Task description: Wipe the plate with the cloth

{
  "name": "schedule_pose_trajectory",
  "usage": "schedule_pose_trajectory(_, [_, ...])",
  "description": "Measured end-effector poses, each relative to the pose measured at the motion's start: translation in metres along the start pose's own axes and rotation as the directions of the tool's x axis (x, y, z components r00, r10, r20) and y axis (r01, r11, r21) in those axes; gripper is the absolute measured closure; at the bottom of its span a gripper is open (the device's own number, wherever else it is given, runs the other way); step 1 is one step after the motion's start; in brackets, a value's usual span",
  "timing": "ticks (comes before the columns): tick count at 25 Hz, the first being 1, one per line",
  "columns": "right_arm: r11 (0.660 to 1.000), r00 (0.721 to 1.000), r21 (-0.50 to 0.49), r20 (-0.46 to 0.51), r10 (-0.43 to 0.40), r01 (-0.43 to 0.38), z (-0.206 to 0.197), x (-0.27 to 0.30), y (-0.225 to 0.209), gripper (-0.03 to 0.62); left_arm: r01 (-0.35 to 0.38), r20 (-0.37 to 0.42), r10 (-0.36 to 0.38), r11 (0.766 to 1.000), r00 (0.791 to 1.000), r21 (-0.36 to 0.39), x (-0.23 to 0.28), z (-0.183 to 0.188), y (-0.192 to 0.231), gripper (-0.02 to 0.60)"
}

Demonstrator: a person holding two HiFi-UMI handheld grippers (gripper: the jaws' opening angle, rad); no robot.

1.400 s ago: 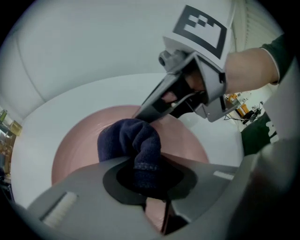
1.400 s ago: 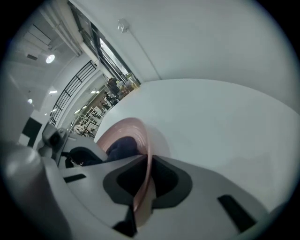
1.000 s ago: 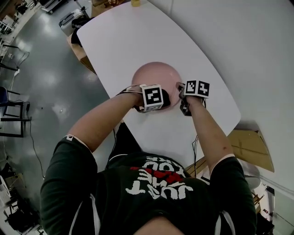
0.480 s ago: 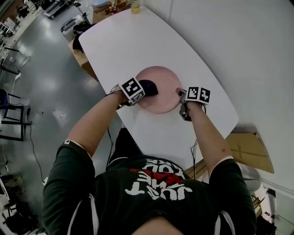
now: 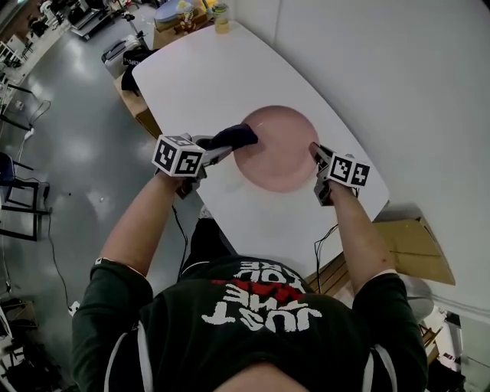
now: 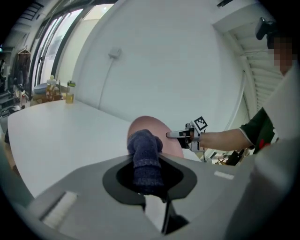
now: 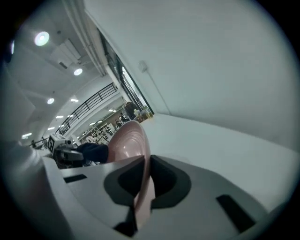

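My right gripper (image 5: 316,155) is shut on the near right rim of the pink plate (image 5: 276,149), and its jaws have just been closing on that rim. The plate hangs tilted above the white table (image 5: 222,73). In the right gripper view the plate (image 7: 129,140) runs on edge between the jaws of the right gripper (image 7: 140,187). My left gripper (image 5: 220,148) is shut on a dark blue cloth (image 5: 236,137) whose end lies at the plate's left rim. The left gripper view shows the cloth (image 6: 145,157) sticking up in front of the plate (image 6: 147,124), with the right gripper (image 6: 174,135) beyond.
Bottles and jars (image 5: 220,14) stand at the table's far end, also seen as bottles (image 6: 69,91) against the white wall. A cardboard box (image 5: 421,249) lies on the floor at the right. Dark bags (image 5: 126,47) sit beside the table's far left corner.
Both grippers have risen. The plate has come up off the table, held by its right rim. The left gripper has swung left with the cloth, from over the plate to its left rim.
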State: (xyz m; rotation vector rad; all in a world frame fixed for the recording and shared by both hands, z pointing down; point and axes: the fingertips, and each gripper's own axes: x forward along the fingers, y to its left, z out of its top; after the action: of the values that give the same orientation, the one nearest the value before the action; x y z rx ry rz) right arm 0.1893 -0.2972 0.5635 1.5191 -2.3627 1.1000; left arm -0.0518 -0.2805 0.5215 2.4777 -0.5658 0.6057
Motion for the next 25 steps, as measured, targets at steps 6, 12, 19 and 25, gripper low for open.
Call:
schedule_pose_trajectory(6, [0.939, 0.998, -0.343, 0.065, 0.011, 0.012, 0.048, -0.044, 0.044, 0.579, -0.016, 0.109, 0.0, 0.989, 0.994, 0.148, -0.027, 0.084, -0.048, 0.514])
schedule_pose_trajectory(12, [0.904, 0.997, -0.427, 0.071, 0.03, 0.003, 0.059, -0.055, 0.074, 0.578, -0.045, 0.11, 0.015, 0.96, 0.994, 0.276, -0.024, 0.133, -0.084, 0.513])
schedule_pose_trajectory(19, [0.997, 0.984, -0.065, 0.176, -0.022, 0.034, 0.086, -0.06, 0.054, 0.578, 0.006, 0.1, -0.043, 0.939, 0.994, 0.343, -0.001, 0.13, -0.153, 0.512])
schedule_pose_trajectory(25, [0.997, 0.948, 0.082, 0.317, -0.031, 0.005, 0.149, -0.067, 0.064, 0.579, 0.057, 0.008, -0.065, 0.918, 0.998, 0.392, 0.04, 0.1, -0.205, 0.514])
